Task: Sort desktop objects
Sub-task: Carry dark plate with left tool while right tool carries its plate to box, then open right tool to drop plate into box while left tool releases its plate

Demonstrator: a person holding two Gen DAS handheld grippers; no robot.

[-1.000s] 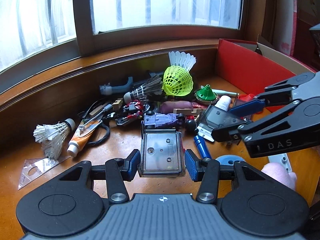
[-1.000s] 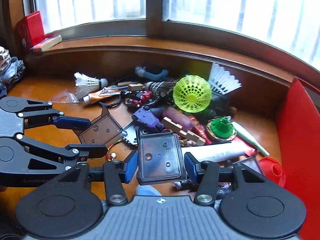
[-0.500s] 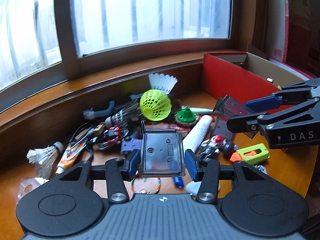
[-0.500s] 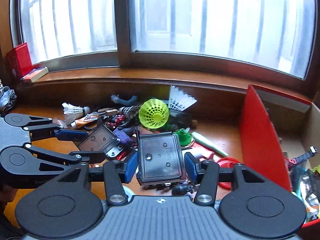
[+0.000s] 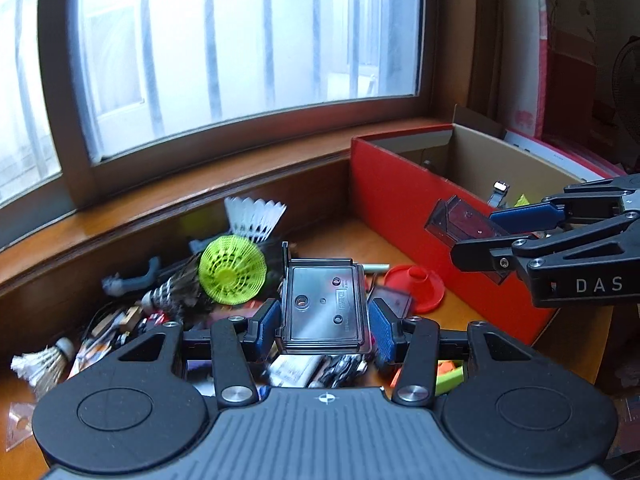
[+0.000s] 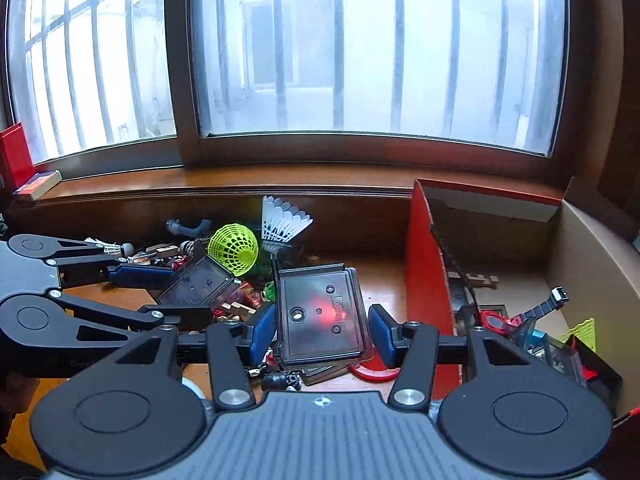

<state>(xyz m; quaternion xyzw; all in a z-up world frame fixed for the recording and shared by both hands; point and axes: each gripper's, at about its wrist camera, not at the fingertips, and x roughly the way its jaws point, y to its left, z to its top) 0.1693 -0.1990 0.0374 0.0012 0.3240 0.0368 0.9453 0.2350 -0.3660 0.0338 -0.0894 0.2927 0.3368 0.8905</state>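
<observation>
Two wrist cameras, both aimed at the window

Each of your views looks forward and down along its own claw; both share the yellow shuttlecock ahead and the red box to the right.

Ahead of me a wide window fills the upper half of both views, its frosted panes glowing with daylight. Vertical bars stand outside the glass, and beyond them I make out a pale wall with a smaller window set in it. A dark wooden frame post splits the panes. Below runs a polished wooden sill, curved by the lens. At the sill's far left end I see a red block standing upright with a small flat book lying just beside it. In the left view, something red and cream hangs past the window's right edge.
</observation>
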